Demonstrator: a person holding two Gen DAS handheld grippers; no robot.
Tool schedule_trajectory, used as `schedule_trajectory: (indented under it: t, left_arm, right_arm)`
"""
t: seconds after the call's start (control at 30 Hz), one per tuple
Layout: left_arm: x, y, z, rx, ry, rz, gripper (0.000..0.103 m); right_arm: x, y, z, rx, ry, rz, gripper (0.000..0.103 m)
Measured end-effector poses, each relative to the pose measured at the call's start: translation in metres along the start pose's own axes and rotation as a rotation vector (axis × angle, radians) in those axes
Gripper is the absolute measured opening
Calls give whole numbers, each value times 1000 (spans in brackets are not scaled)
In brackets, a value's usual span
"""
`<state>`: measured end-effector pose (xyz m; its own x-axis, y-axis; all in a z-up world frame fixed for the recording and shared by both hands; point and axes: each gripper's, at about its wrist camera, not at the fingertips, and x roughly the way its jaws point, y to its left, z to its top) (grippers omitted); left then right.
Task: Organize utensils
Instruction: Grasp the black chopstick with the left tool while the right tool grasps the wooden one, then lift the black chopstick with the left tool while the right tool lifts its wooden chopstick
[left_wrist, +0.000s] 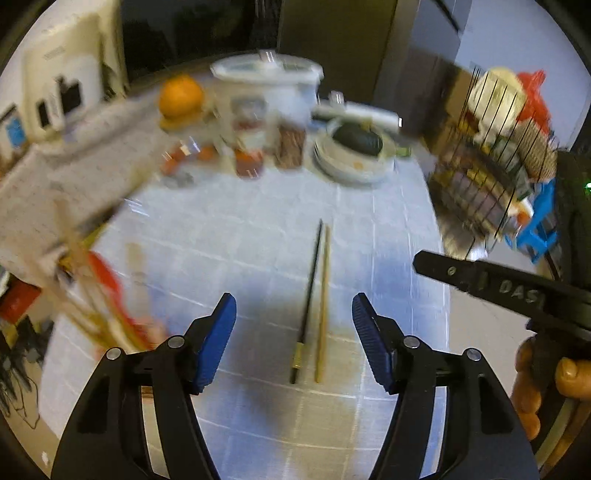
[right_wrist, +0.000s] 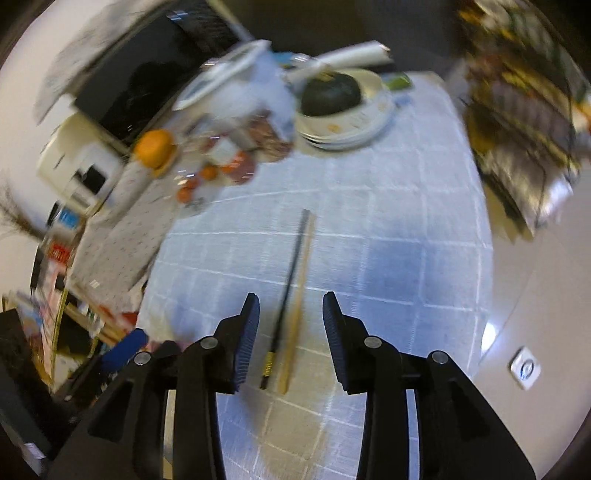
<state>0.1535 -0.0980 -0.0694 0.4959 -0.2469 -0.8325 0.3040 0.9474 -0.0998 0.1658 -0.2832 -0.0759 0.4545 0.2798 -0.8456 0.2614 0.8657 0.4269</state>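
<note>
A black chopstick (left_wrist: 307, 299) with a gold band and a wooden chopstick (left_wrist: 323, 302) lie side by side on the pale checked tablecloth (left_wrist: 240, 229). My left gripper (left_wrist: 293, 310) is open and empty, its blue pads either side of them, above the cloth. In the right wrist view the same black chopstick (right_wrist: 286, 299) and wooden chopstick (right_wrist: 297, 302) lie between the open jaws of my right gripper (right_wrist: 290, 306), which is empty. The right gripper's body (left_wrist: 517, 291) shows at the right of the left wrist view, held by a hand.
At the table's back stand stacked plates with a dark round object (left_wrist: 354, 147), a white lidded pot (left_wrist: 269, 85), jars and an orange (left_wrist: 181, 96). A wire rack of goods (left_wrist: 495, 158) stands at the right. Blurred utensils, one red (left_wrist: 110, 295), lie at the left.
</note>
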Motion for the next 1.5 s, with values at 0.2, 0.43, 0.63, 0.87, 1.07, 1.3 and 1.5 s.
schedule_trajectory:
  t: [0.2, 0.43, 0.63, 0.87, 1.07, 1.3, 1.5]
  left_arm:
    - [84, -5, 15, 13, 167, 38, 62]
    - [156, 4, 31, -8, 256, 74, 62]
    - [179, -4, 36, 8, 276, 56, 58]
    - [190, -16, 33, 92, 267, 73, 6]
    - [165, 6, 30, 19, 243, 23, 5]
    - [79, 20, 22, -16, 97, -29, 5]
    - [12, 16, 10, -6, -30, -66, 5]
  right_arm:
    - [15, -20, 5, 55, 36, -20, 36]
    - [16, -23, 10, 73, 31, -3, 36]
    - [20, -25, 11, 78, 38, -10, 36]
    - [27, -27, 11, 82, 51, -20, 36]
    - [34, -30, 14, 86, 60, -29, 36]
    - [80, -40, 16, 92, 146, -60, 36]
    - [114, -28, 16, 45, 154, -55, 36]
